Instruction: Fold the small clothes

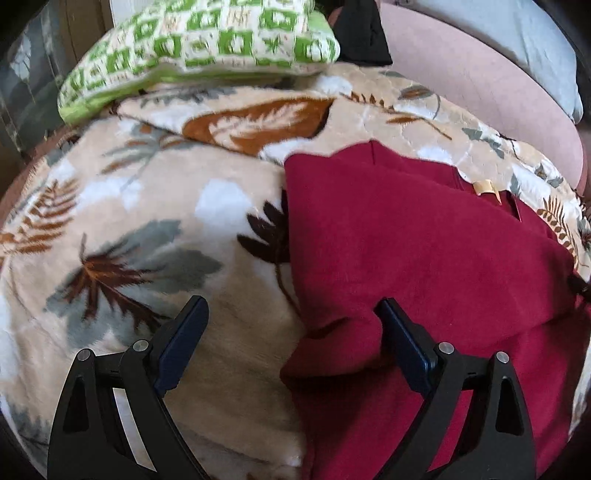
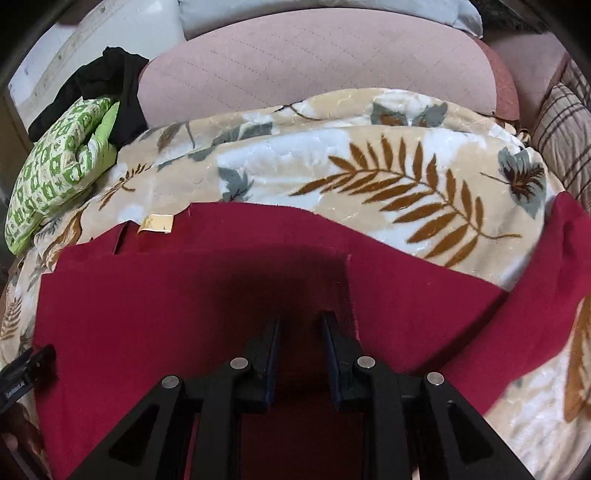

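A dark red garment (image 1: 424, 240) lies on a leaf-patterned blanket (image 1: 140, 229), with a small tan label (image 1: 484, 187) near its far edge. My left gripper (image 1: 291, 314) is open over the garment's left edge, its right finger resting on a raised fold. In the right wrist view the garment (image 2: 184, 295) spreads wide with the label (image 2: 157, 223) at its far left and a sleeve (image 2: 535, 295) trailing to the right. My right gripper (image 2: 299, 321) hovers low over the garment's middle, jaws a narrow gap apart with nothing between them.
A green patterned cushion (image 1: 199, 51) and a black cloth (image 1: 364, 33) lie at the far end of the blanket. A pink quilted cushion (image 2: 314, 62) backs the blanket (image 2: 369, 177). A plaid cushion (image 2: 565, 122) sits far right. The other gripper's tip (image 2: 26, 373) shows at the left edge.
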